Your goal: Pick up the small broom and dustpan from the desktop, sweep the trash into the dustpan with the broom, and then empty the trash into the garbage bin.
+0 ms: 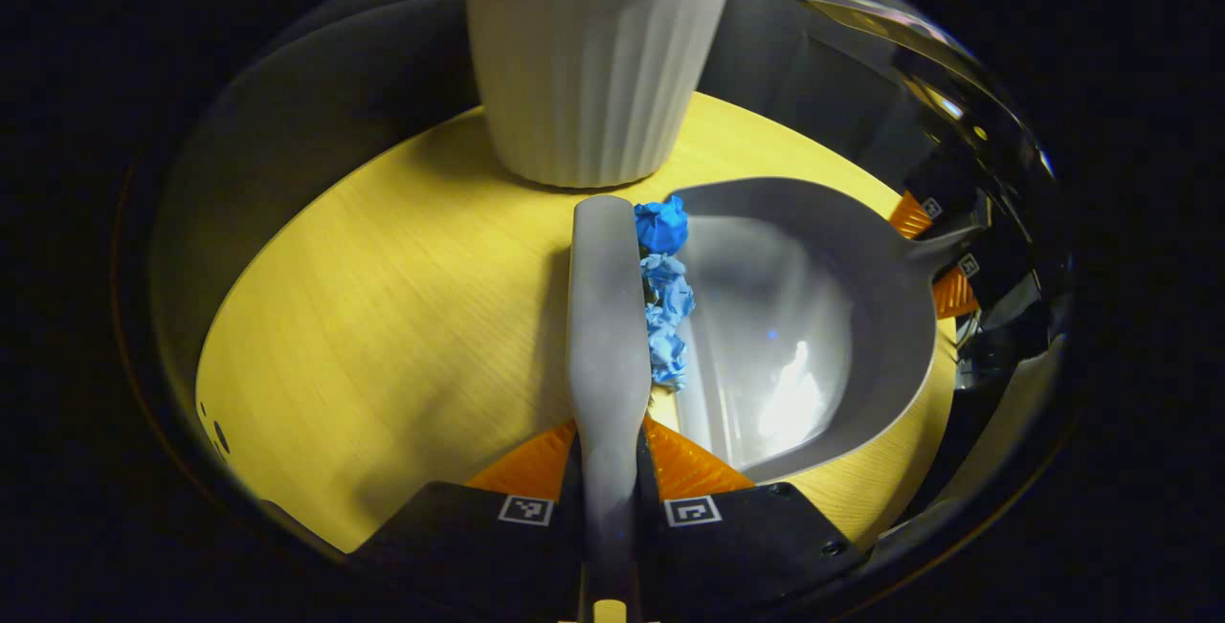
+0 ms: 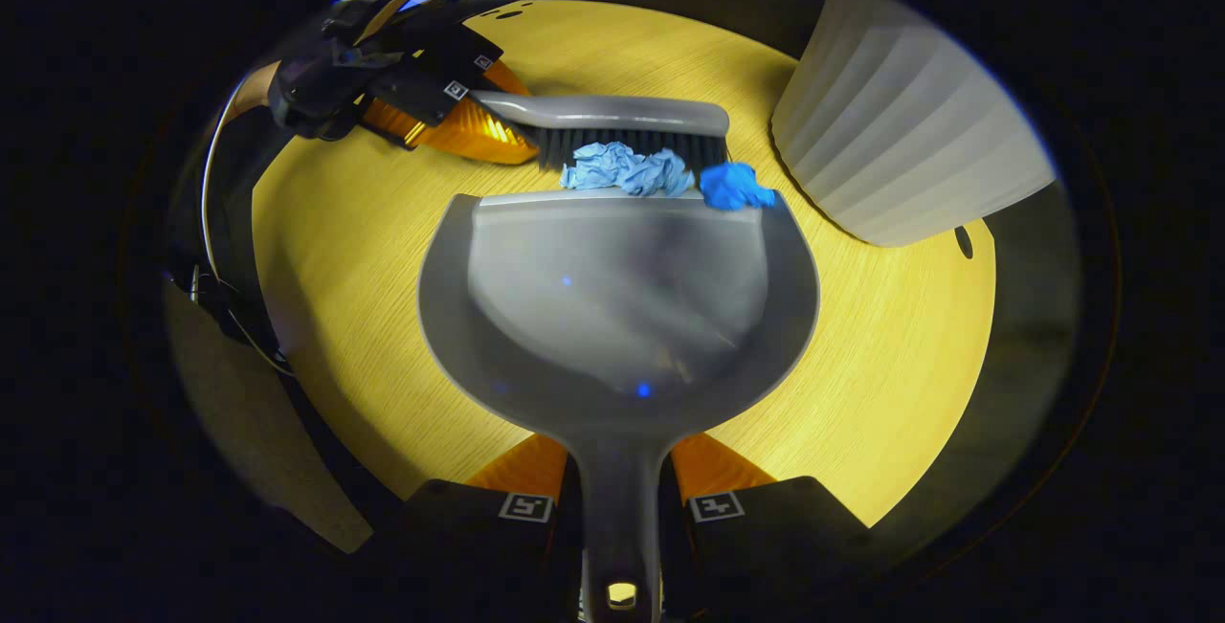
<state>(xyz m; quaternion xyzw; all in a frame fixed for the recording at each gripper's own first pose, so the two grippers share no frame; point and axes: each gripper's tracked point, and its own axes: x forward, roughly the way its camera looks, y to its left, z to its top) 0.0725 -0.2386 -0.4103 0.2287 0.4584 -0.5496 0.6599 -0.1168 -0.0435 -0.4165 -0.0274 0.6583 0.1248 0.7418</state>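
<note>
1. Fingers of the left gripper (image 1: 609, 470) sit at the bottom of the left gripper view, clamped on the handle of the small broom (image 1: 606, 317), one on each side; the broom runs straight ahead from between them across the yellow surface (image 1: 383, 317).
2. Trash (image 1: 665, 293), a row of crumpled blue paper balls, lies just past the fingers, touching the broom's right side; beyond it on that side the dustpan (image 1: 861, 317) rests with its open edge against the paper.
3. Farther off, the pale ribbed garbage bin (image 1: 593, 58) stands on the surface just beyond the broom's tip.
4. Fingers of the right gripper (image 2: 620, 479) are closed on the dustpan's handle in the right gripper view, pressing from both sides; the dustpan (image 2: 612, 298) spreads forward from them, flat on the surface (image 2: 335, 250).
5. At the pan's far lip lies the trash (image 2: 660, 173), wedged between lip and broom bristles; the broom (image 2: 612, 121) lies crosswise behind it, held by the left gripper (image 2: 450, 116) at upper left; the garbage bin (image 2: 900, 144) stands at upper right.
</note>
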